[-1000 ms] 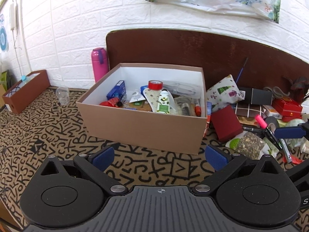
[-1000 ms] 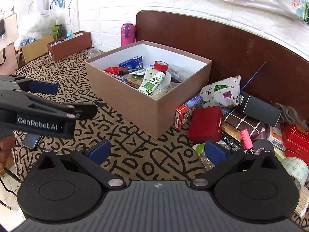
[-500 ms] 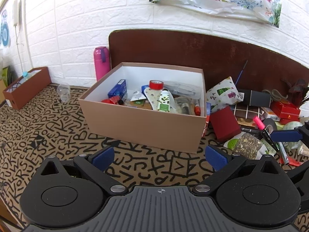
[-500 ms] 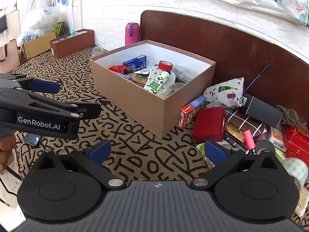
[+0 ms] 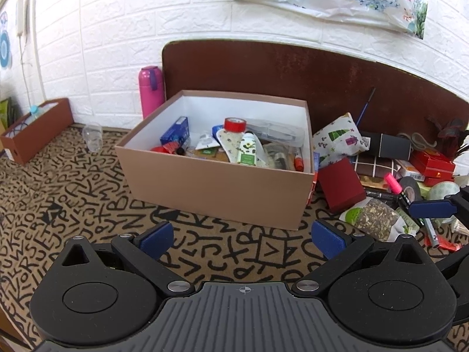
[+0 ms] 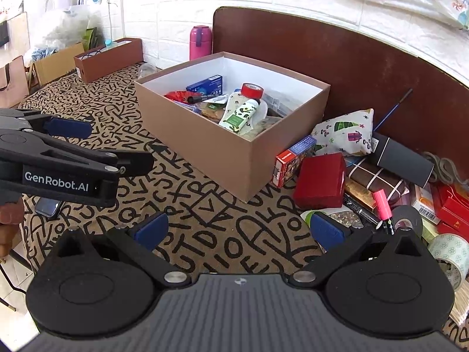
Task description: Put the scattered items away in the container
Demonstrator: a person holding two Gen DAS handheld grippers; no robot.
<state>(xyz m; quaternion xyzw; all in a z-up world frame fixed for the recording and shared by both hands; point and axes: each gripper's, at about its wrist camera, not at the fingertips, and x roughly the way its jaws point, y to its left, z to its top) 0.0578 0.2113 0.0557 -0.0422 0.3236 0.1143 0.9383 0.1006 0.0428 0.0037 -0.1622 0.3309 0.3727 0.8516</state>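
Observation:
A brown cardboard box (image 5: 211, 187) (image 6: 205, 146) with a white inside holds several items, among them a red tape roll (image 5: 235, 124) and a green tube (image 6: 239, 114). Scattered items lie to its right: a dark red box (image 5: 341, 183) (image 6: 319, 180), a patterned pouch (image 5: 337, 139) (image 6: 346, 135), a pink highlighter (image 6: 382, 201), a seed packet (image 5: 375, 218). My left gripper (image 5: 241, 236) is open and empty, in front of the box. My right gripper (image 6: 239, 228) is open and empty, near the scattered pile.
A pink flask (image 5: 151, 91) stands at the wall left of the box. A small clear cup (image 5: 92, 136) and a long brown tray (image 5: 35, 129) are further left. A brown board (image 5: 322, 73) leans on the wall behind. A phone (image 6: 48, 206) lies on the patterned mat.
Both grippers have drifted slightly; the box and pile sit a little further left and lower in both views. Both stay open and empty.

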